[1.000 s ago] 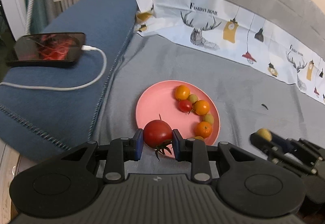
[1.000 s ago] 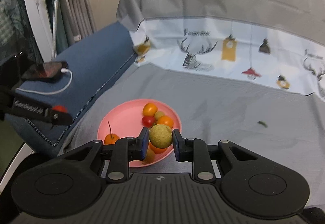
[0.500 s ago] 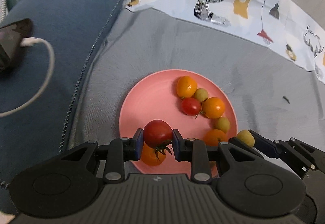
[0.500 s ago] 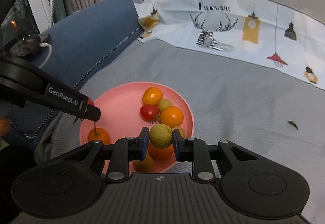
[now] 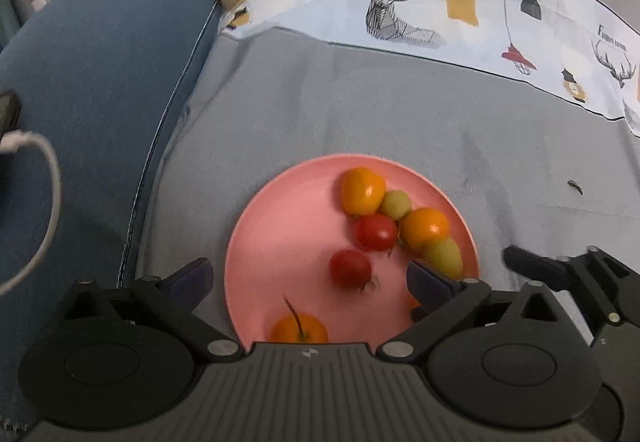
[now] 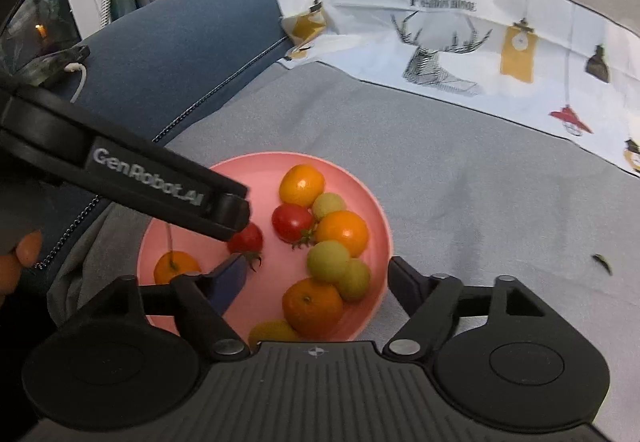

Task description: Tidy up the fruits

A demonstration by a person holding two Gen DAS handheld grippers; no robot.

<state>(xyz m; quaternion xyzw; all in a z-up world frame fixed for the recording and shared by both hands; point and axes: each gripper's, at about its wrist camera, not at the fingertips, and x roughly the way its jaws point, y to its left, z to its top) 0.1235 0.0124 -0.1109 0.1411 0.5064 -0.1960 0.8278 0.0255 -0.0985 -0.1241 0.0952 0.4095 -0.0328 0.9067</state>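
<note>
Left wrist: fingers [image 5: 192, 274] wide apart, empty.

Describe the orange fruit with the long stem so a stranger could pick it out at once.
Find the round pink plate on the grey cloth. Most fruits cluster along its right side; the stemmed orange fruit sits alone at the near edge, between the open left gripper fingers. It alone carries a long thin dark stem standing up from its top.

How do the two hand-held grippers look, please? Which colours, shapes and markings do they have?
Both hand-held grippers are matte black plastic: a ribbed grey-black body, two round discs at the sides, silver pivot screws and angled link arms. The left hand-held gripper has dark blue finger pads. Its arm carries white lettering "GenRobot.AI". The right hand-held gripper looks the same.
</note>
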